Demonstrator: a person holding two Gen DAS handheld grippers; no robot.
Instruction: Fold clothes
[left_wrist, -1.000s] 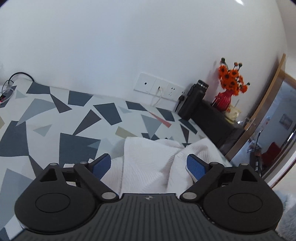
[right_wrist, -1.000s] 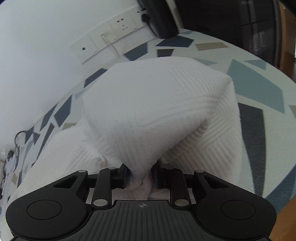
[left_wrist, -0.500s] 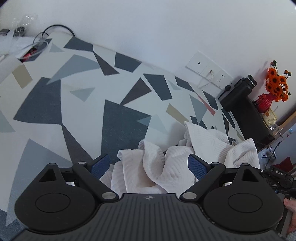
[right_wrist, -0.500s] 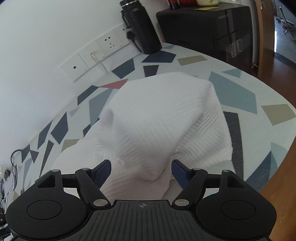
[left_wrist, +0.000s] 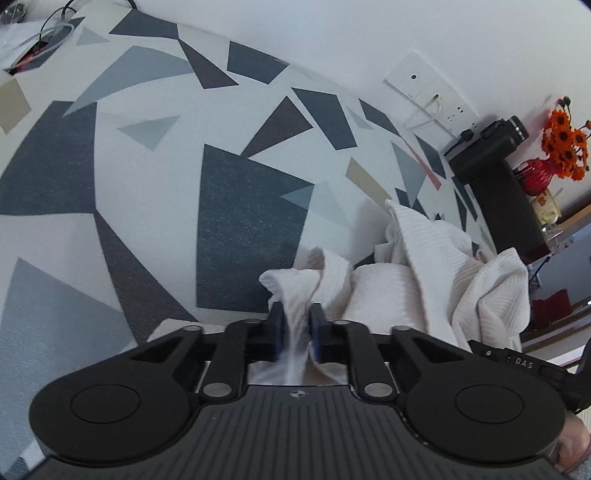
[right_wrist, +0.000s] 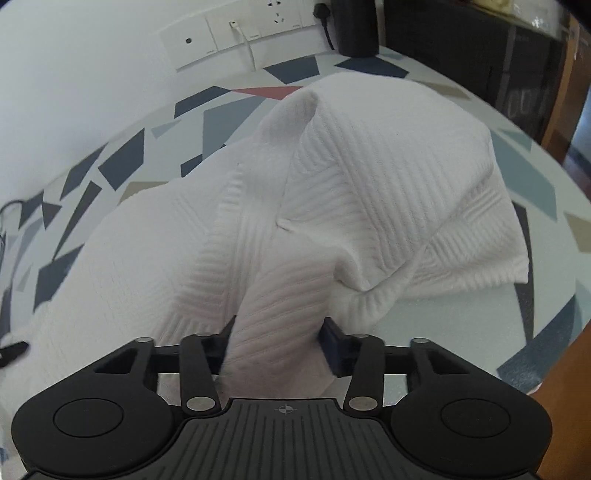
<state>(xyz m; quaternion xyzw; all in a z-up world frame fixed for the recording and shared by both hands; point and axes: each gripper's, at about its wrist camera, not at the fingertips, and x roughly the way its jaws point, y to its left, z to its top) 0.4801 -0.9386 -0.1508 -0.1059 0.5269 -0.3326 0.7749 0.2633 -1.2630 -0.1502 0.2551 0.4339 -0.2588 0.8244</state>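
A white ribbed garment (left_wrist: 424, 266) lies bunched on the table with the grey and blue shapes (left_wrist: 147, 184). My left gripper (left_wrist: 297, 325) sits at the garment's left end. Its jaws are closing and its blue pads pinch a thin fold of the cloth. In the right wrist view the same garment (right_wrist: 369, 177) rises in a broad hump. My right gripper (right_wrist: 277, 343) is at its near edge with its jaws closing, and a thick roll of cloth fills the gap between the pads.
Wall sockets (left_wrist: 428, 96) with a white cable sit at the table's far edge. Beside them stand a black bottle (left_wrist: 487, 144) and a black cabinet (left_wrist: 513, 214) with a red vase of orange flowers (left_wrist: 554, 147). Cables lie at the far left (left_wrist: 33, 40).
Both grippers stood open over the garment half a second ago; now each has closed on a fold of it. The left gripper came down and nearer to the cloth.
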